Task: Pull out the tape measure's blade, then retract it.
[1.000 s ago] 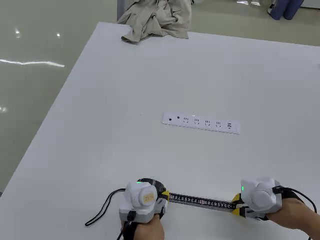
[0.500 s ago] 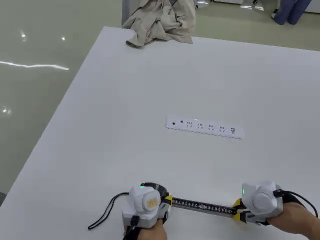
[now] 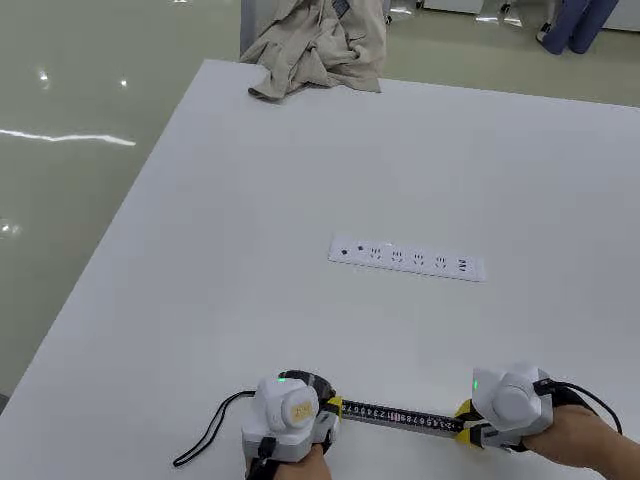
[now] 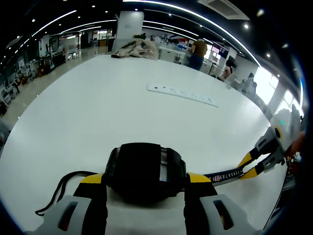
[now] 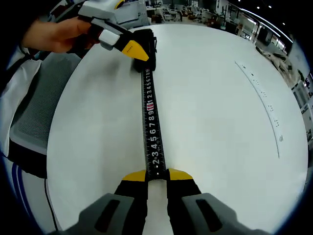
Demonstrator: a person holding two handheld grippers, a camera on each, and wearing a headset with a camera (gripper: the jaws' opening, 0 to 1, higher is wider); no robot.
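A black tape measure case (image 4: 145,161) sits between the yellow-tipped jaws of my left gripper (image 4: 145,178), which is shut on it. In the head view the left gripper (image 3: 318,402) covers most of the case at the table's near edge. The blade (image 3: 400,417) runs flat along the table to my right gripper (image 3: 464,424). In the right gripper view that gripper (image 5: 157,175) is shut on the blade's end, and the numbered blade (image 5: 150,122) leads away to the case (image 5: 146,49). The case's black cord (image 3: 210,430) trails to the left.
A white power strip (image 3: 407,259) lies across the middle of the white table (image 3: 250,200). A beige crumpled cloth (image 3: 315,45) rests at the far edge. The table's left edge drops to a shiny floor. People stand far off in the left gripper view.
The head camera has shifted a little. The stretch of blade between the two grippers looks slightly shorter, with the right gripper a bit closer to the left one.
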